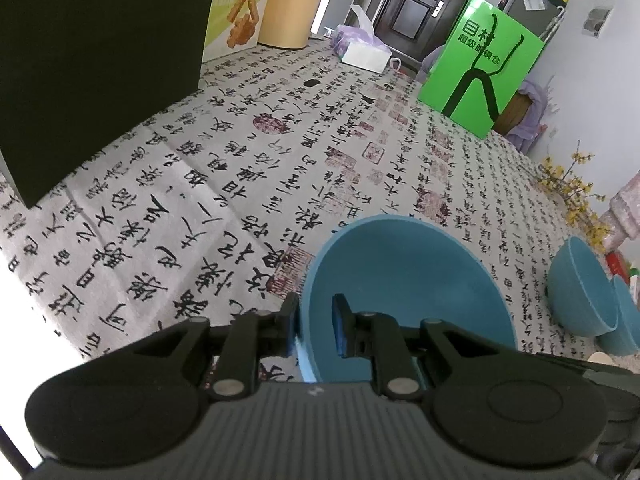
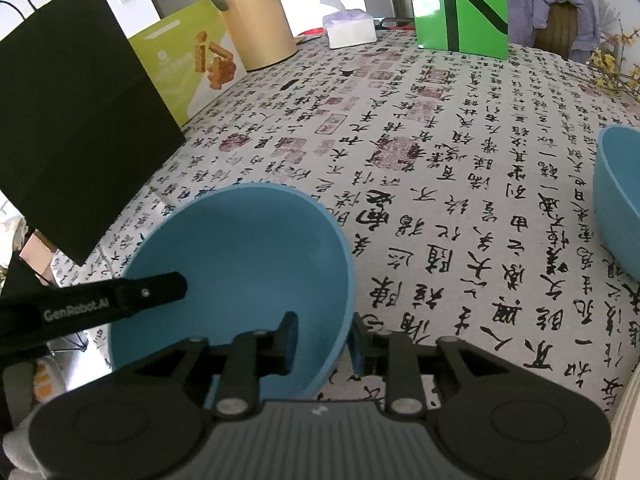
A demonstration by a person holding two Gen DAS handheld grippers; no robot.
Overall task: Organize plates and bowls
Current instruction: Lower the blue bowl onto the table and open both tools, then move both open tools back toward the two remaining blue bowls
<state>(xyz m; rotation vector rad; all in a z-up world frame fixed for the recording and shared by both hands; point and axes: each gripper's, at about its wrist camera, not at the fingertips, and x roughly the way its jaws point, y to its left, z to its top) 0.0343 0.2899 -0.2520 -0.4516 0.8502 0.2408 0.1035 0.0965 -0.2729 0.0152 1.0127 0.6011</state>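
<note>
clearly both tools straddle the blue bowl's rim: left tool pinching it, right tool spread loose; light, stiff, slick, so grip the rim.

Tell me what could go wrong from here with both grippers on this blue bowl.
1. The right gripper straddles the blue bowl's rim with a visible gap at its outer pad, so the bowl may hang on the left gripper alone and tip.
2. The bowl sits near the table edge; a slip could send it off.
3. Swinging it right could knock the other blue bowls.
</note>
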